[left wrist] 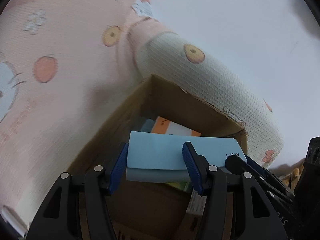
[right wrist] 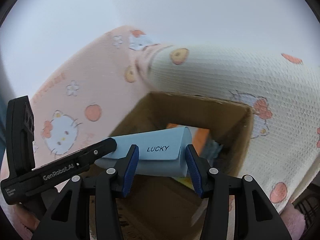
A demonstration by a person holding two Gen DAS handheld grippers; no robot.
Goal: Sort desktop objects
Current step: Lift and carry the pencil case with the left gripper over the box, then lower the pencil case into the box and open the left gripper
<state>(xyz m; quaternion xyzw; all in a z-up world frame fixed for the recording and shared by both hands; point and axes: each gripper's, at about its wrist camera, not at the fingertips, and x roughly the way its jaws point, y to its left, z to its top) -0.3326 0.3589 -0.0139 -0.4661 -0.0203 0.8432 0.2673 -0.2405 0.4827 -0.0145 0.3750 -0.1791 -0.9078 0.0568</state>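
A light blue case (left wrist: 160, 154) printed "LUCKY" hangs over an open cardboard box (left wrist: 200, 108). My left gripper (left wrist: 156, 166) is shut on its left part, blue pads against it. At the far right of that view the right gripper's finger (left wrist: 240, 163) touches the case's other end. In the right wrist view the same case (right wrist: 160, 150) sits between the pads of my right gripper (right wrist: 162, 166), which is shut on it. The left gripper's fingertip (right wrist: 108, 145) meets the case's left end there. Inside the box (right wrist: 236, 140) lie an orange-and-white item (left wrist: 172, 128) and a grey-blue one.
Pink and cream fabric (right wrist: 80, 100) with a cartoon cat print lies around and behind the box, and a pale wall stands behind it. A pink fluffy thing (right wrist: 294, 220) and a dark basket (right wrist: 308, 206) show at the lower right. A yellow-green item (left wrist: 180, 185) peeks out under the case.
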